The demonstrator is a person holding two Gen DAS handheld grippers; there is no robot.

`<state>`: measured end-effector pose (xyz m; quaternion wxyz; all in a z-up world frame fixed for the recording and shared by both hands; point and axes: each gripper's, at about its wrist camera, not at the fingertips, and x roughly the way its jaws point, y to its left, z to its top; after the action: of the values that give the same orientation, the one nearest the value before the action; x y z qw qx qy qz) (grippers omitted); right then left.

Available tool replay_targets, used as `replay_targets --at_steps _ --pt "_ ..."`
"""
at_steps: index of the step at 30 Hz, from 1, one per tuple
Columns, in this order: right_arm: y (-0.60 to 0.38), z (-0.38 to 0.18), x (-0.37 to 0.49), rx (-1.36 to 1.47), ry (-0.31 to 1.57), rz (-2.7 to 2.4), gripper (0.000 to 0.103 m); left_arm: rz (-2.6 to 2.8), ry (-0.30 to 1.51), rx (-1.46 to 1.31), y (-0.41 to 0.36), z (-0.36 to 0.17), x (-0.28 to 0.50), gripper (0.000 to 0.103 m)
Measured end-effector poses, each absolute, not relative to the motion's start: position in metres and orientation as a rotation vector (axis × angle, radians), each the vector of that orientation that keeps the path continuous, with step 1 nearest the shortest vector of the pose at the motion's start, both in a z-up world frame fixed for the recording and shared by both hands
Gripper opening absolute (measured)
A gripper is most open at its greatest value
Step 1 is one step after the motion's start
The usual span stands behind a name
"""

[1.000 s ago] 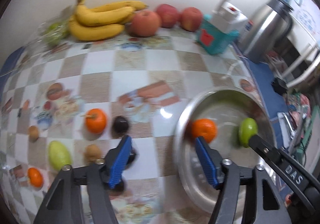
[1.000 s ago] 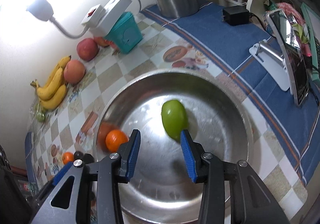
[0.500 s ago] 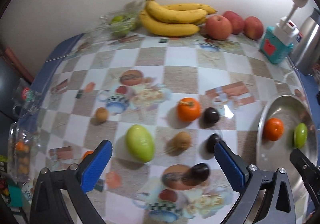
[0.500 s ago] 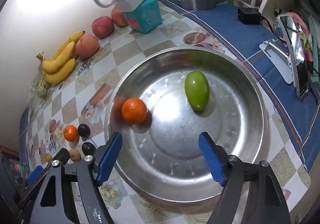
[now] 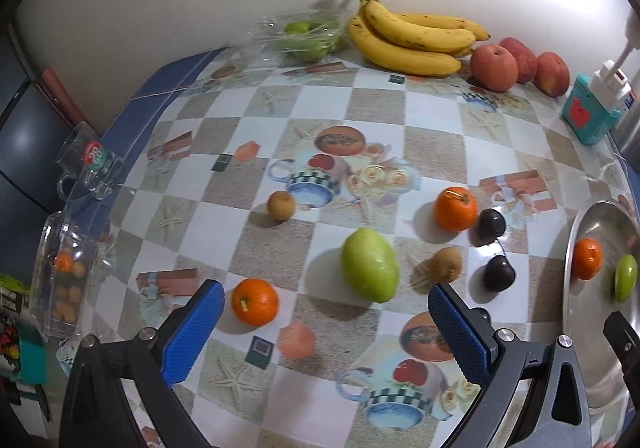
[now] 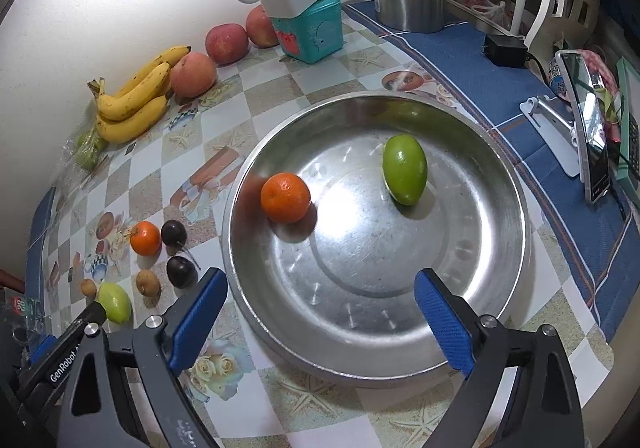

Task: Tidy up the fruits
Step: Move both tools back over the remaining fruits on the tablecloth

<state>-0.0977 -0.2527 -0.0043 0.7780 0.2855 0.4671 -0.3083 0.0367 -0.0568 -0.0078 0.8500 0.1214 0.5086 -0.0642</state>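
The steel bowl [image 6: 516,232] sits on the desk [image 5: 280,248] as the collecting place, already holding an orange [image 6: 285,197] and a green fruit [image 6: 404,169]. Left of the bowl, loose fruits wait, among them a green mango [image 5: 369,264] and another orange [image 5: 255,302]. The left hand-held gripper [image 5: 326,326] hangs spread above these, seemingly choosing; the right hand-held gripper [image 6: 320,304], jaws just widened and empty, hovers over the bowl.

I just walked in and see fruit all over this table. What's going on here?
A person with a two-finger gripper in each hand is gathering loose fruit into a steel bowl. An orange and a green mango already lie in it. Both the left gripper and right gripper are open and empty; the right's jaws have just been opening. More oranges, a green mango, dark plums and small brown fruits wait on the tablecloth.
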Motion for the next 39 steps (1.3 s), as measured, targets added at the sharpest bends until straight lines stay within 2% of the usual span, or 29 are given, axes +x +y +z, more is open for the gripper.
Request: replay_targets --at_steps 19,39 --pt "-0.22 -0.007 -0.079 0.557 1.069 -0.581 0.095 -0.187 1.064 0.303 -0.039 -0.001 0.039 0.103" --pt "-0.154 -0.014 -0.022 0.465 1.145 -0.374 0.095 -0.004 1.075 0.119 0.053 0.008 0.079 0.103"
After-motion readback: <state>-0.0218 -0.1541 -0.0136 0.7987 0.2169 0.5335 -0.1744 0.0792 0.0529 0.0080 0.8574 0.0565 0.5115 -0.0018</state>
